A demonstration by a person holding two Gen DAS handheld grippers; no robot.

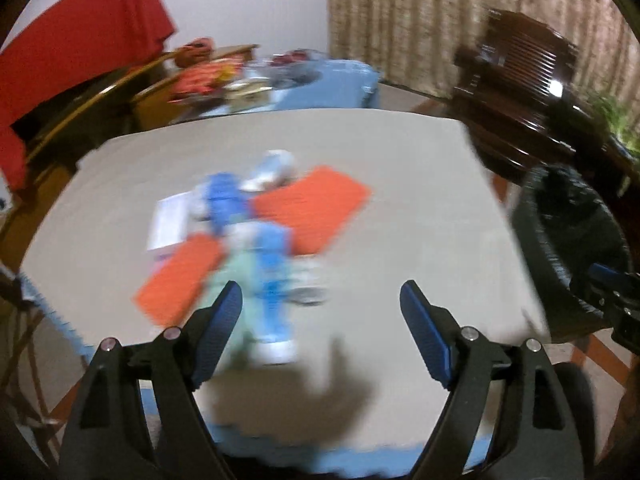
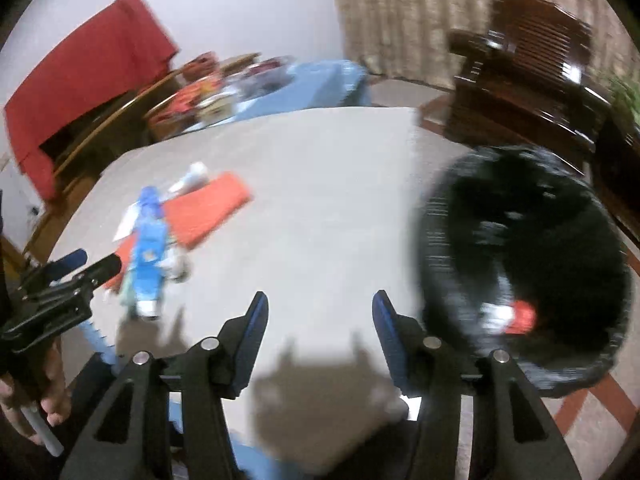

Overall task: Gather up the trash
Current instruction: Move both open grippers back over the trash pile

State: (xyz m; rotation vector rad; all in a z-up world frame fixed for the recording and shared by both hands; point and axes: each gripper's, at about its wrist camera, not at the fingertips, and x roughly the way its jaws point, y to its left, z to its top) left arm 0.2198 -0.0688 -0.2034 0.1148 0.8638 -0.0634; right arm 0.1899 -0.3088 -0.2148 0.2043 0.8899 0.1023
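Note:
A blurred pile of trash lies on the grey table (image 1: pixel 400 200): a blue and white wrapper (image 1: pixel 272 280), two orange packets (image 1: pixel 316 212), a white card (image 1: pixel 170 220) and a pale bottle (image 1: pixel 272 168). My left gripper (image 1: pixel 320 312) is open and empty just in front of the pile. The pile also shows in the right wrist view (image 2: pixel 150 256). My right gripper (image 2: pixel 318 320) is open and empty over bare table, left of a black-lined trash bin (image 2: pixel 520 264) that holds a red and white item (image 2: pixel 516 316).
A dark wooden chair (image 2: pixel 532 72) stands behind the bin. A second table with a blue cloth (image 1: pixel 328 84) and clutter is at the back. A red cloth (image 1: pixel 72 52) hangs at the far left. The bin also shows in the left wrist view (image 1: pixel 568 248).

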